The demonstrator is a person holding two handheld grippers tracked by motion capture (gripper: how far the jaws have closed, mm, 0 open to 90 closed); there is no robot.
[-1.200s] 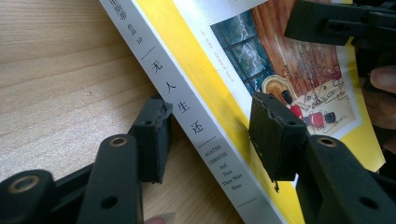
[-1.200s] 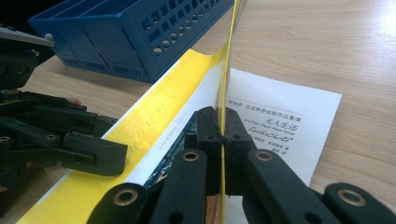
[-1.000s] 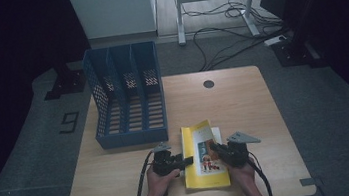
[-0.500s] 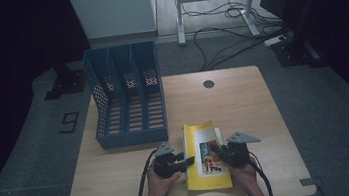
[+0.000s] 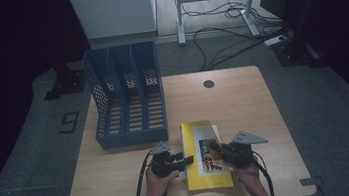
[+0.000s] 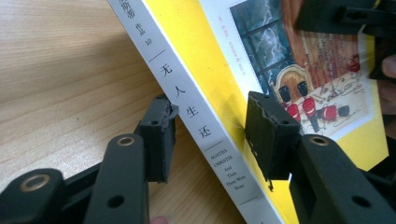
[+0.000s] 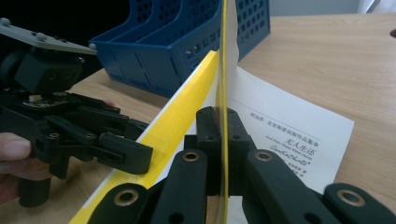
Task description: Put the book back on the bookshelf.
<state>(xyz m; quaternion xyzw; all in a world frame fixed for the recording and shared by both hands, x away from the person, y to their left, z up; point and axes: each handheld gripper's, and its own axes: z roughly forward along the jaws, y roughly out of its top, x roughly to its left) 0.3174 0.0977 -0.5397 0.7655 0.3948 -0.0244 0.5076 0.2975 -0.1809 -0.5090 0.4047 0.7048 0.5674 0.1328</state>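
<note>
Your yellow book (image 5: 205,154) lies at the near edge of the bench (image 5: 243,99), between your two hands, just in front of the blue file rack (image 5: 127,96); its white spine (image 6: 196,116) faces your left side. Your right claw (image 7: 218,135) is clenched on the book's front cover (image 7: 223,70); both pads press the thin sheet from either side, and the cover stands lifted on edge, away from the white title page (image 7: 289,135) lying flat beneath it. Your left claw (image 6: 212,133) straddles the spine edge of the book; one pad sits on the bench side beside the spine, the other over the yellow face near the picture of toy soldiers; its jaws have just been opening a little, with the book between them, and gaps show at the pads, so it is released rather than gripping. In the high view your left claw (image 5: 183,161) touches the book's left edge; your right claw (image 5: 219,150) reaches onto it from the right.
</note>
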